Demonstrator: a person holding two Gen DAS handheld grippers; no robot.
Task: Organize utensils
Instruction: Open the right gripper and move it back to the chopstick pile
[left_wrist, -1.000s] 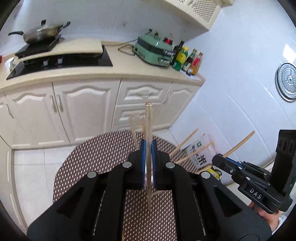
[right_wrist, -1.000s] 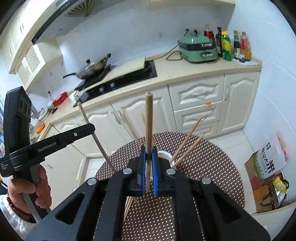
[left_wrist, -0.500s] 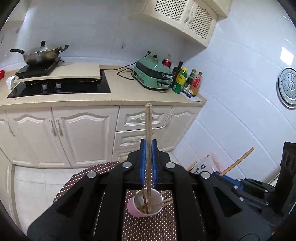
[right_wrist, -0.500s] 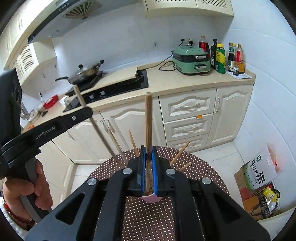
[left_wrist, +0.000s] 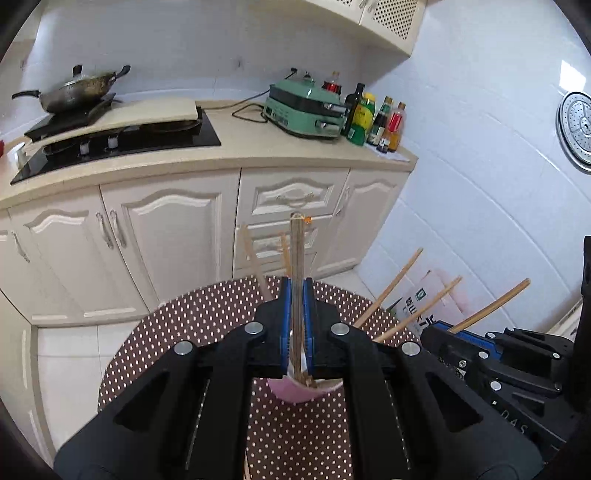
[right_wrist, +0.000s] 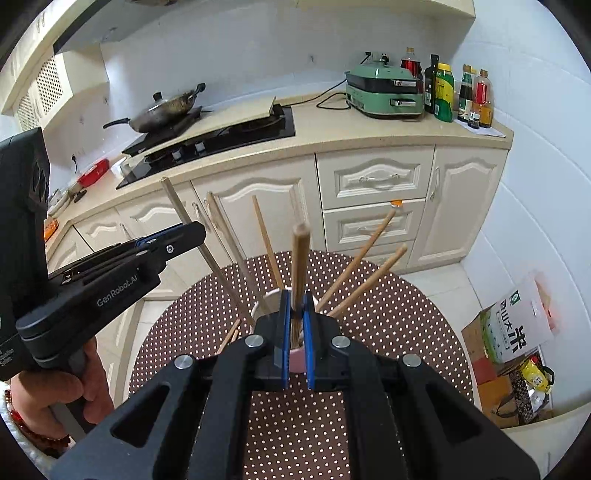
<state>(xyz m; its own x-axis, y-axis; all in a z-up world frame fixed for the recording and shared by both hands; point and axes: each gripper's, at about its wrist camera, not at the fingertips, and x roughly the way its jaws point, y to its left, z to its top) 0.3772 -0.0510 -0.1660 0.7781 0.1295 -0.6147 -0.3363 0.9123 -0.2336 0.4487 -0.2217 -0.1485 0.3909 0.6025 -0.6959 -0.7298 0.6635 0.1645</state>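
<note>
1. A brown white-dotted round mat (left_wrist: 207, 325) covers the worktop; behind it stand cream kitchen cabinets (left_wrist: 173, 243), a black hob (left_wrist: 122, 144) and a green electric cooker (right_wrist: 386, 94).
2. A pink round cup (left_wrist: 295, 393) on the mat holds several wooden chopsticks (right_wrist: 360, 256), splayed outward.
3. The left gripper (left_wrist: 296, 295) fingers are clamped on a pale upright chopstick (left_wrist: 296, 258) over the cup.
4. The right gripper (right_wrist: 296, 308) fingers pinch a brown wooden chopstick (right_wrist: 300, 258) above the same cup.

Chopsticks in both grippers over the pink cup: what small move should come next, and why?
Probably lower both a little further, then open. The left gripper and the right gripper are each shut on a chopstick whose lower end reaches the pink cup, where other chopsticks already lean.
</note>
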